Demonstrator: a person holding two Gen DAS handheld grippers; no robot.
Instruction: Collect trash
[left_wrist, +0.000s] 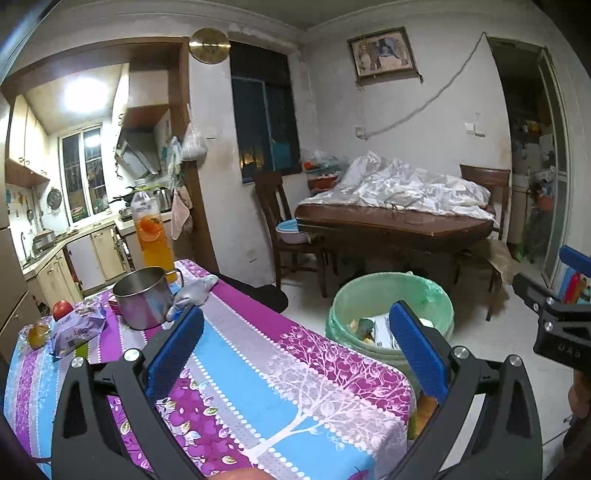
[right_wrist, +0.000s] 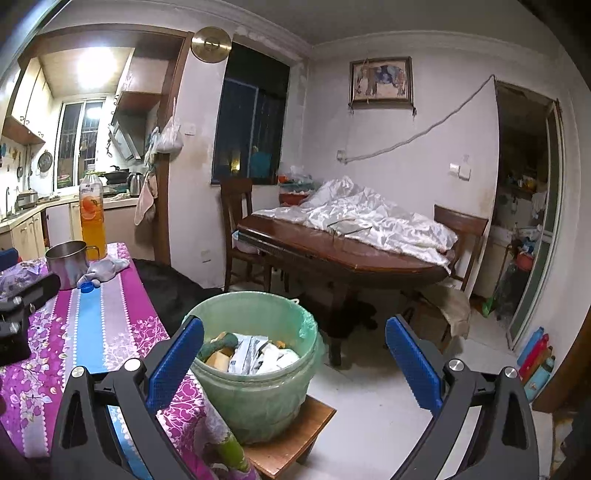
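Observation:
A green-lined trash bin (right_wrist: 255, 384) stands on a low wooden stool beside the table and holds wrappers and scraps; it also shows in the left wrist view (left_wrist: 391, 295). My left gripper (left_wrist: 295, 354) is open and empty above the flowered tablecloth (left_wrist: 258, 387). My right gripper (right_wrist: 295, 362) is open and empty, just above and to the right of the bin. On the table lie a purple snack packet (left_wrist: 75, 328), a crumpled grey cloth (left_wrist: 194, 291) and a blue bottle cap (right_wrist: 86, 287).
A steel mug (left_wrist: 144, 299), an orange drink bottle (left_wrist: 151, 229), a red apple (left_wrist: 62, 309) and an orange fruit (left_wrist: 37, 334) sit at the table's far end. A dark wooden table (right_wrist: 351, 258) with chairs stands behind the bin. Bottles (right_wrist: 535, 358) line the right wall.

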